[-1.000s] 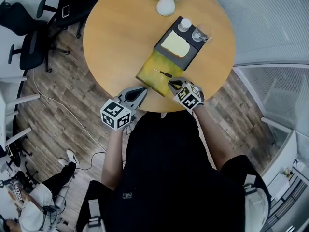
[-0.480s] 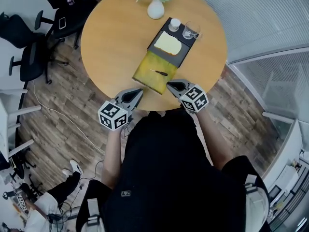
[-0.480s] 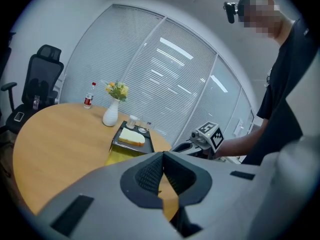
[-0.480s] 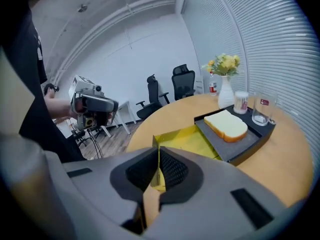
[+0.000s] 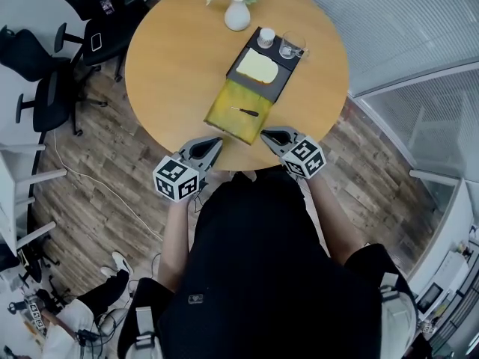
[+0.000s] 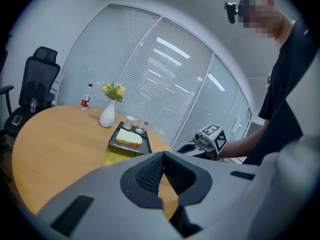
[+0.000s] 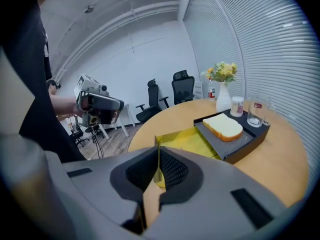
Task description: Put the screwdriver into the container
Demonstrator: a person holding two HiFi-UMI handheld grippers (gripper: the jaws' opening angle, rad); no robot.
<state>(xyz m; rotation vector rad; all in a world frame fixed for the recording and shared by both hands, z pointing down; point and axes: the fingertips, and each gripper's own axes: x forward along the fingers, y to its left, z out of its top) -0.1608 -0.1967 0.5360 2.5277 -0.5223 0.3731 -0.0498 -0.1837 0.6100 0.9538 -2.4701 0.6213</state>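
In the head view a thin, dark-handled screwdriver (image 5: 246,112) lies inside the shallow yellow container (image 5: 228,122) on the round wooden table (image 5: 172,58). My left gripper (image 5: 216,142) hovers at the table's near edge, just left of the container's near corner, shut and empty. On the other side my right gripper (image 5: 266,134) hangs by the container's near right corner, also shut with nothing in it. The right gripper view shows its jaws (image 7: 158,153) closed in front of the yellow container (image 7: 187,140); the screwdriver is not visible there.
A black tray (image 5: 278,87) behind the container carries a bread slice (image 5: 256,66), a small cup (image 5: 266,37) and a glass (image 5: 290,46). A white vase of flowers (image 5: 237,13) stands at the far edge. Office chairs (image 5: 45,88) stand on the floor to the left.
Both grippers have drawn back a little from the container toward the table's near edge. The screwdriver still lies in the container, and both grippers stay shut.
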